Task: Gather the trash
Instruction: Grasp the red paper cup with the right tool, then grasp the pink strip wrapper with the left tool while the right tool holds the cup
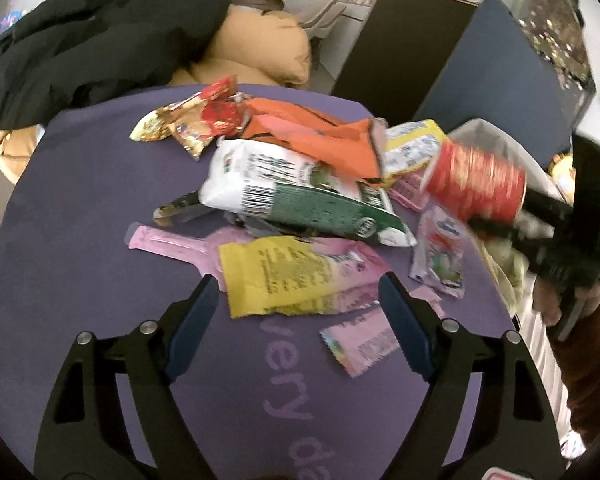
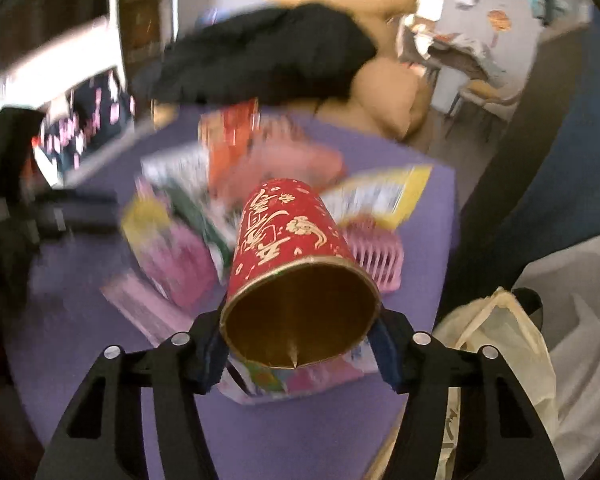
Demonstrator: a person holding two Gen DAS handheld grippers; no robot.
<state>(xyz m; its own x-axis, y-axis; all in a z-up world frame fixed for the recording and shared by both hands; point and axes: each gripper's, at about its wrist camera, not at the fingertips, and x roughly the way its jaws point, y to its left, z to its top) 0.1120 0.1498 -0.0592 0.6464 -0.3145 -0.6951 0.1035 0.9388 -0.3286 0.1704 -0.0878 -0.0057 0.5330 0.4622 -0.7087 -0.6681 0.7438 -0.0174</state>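
Snack wrappers litter a round purple table (image 1: 80, 240). My left gripper (image 1: 298, 284) is open, low over the table, its blue pads on either side of a crumpled yellow-and-pink wrapper (image 1: 292, 276); I see no squeeze on it. Behind that lie a white-and-green bag (image 1: 300, 196), an orange wrapper (image 1: 312, 132) and red wrappers (image 1: 204, 120). My right gripper (image 2: 300, 332) is shut on a red paper cup (image 2: 288, 232) with gold lettering, held tilted above the table's right side, mouth toward the camera. The cup (image 1: 476, 180) also shows in the left wrist view, blurred.
A white-lined trash bag (image 2: 580, 300) stands open just off the table's right edge, with a yellowish plastic bag (image 2: 500, 340) in it. A black cloth (image 1: 100, 40) lies over tan cushions (image 1: 268, 52) behind the table. A dark partition (image 1: 420, 40) stands at the back right.
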